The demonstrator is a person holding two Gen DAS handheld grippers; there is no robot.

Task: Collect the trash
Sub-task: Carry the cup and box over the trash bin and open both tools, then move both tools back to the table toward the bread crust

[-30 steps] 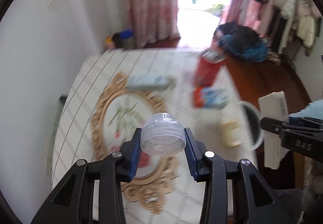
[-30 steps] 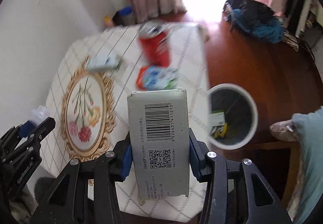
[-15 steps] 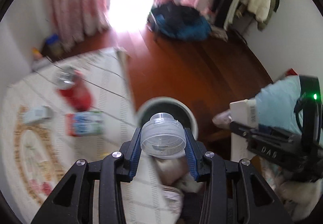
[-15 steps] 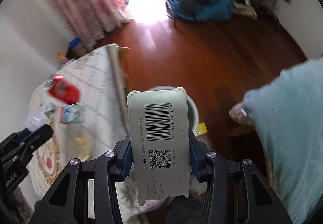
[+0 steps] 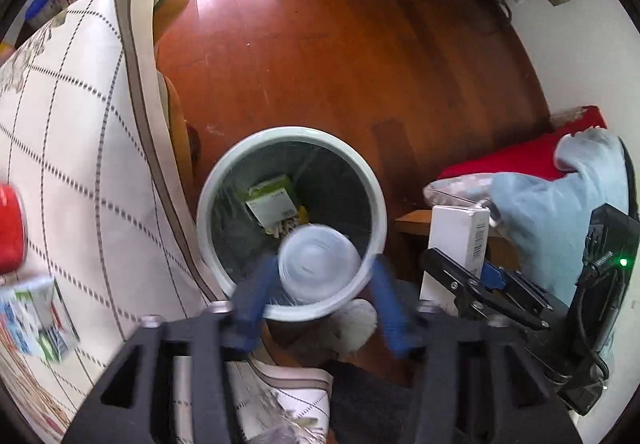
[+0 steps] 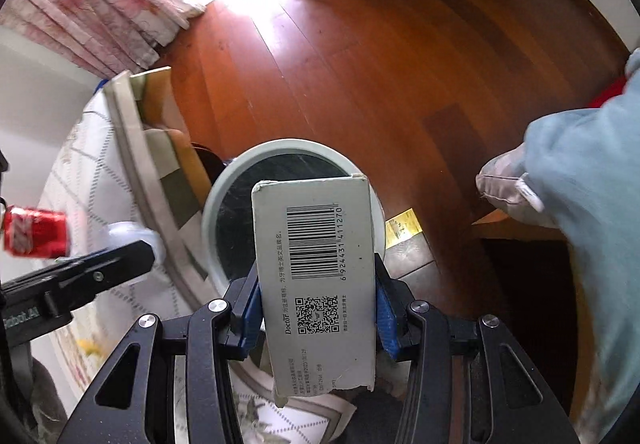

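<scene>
Left wrist view looks straight down into the trash bin (image 5: 208, 203), which sits on the wood floor just beside the desk (image 5: 80, 163) edge. The clear plastic cup (image 5: 318, 264) sits between the blue pads of the left gripper (image 5: 320, 300) over the bin's near rim, all blurry, and the jaws are spread wider than the cup, so nothing's gripping it. A green-and-white box (image 5: 272, 199) already lies at the bottom of the bin. Over on the right wrist view, the right gripper (image 6: 316, 308) has its jaws clamped on the sides of the grey barcode carton (image 6: 316, 268), held upright above the bin. A red soda can (image 6: 34, 232) is on the desk
</scene>
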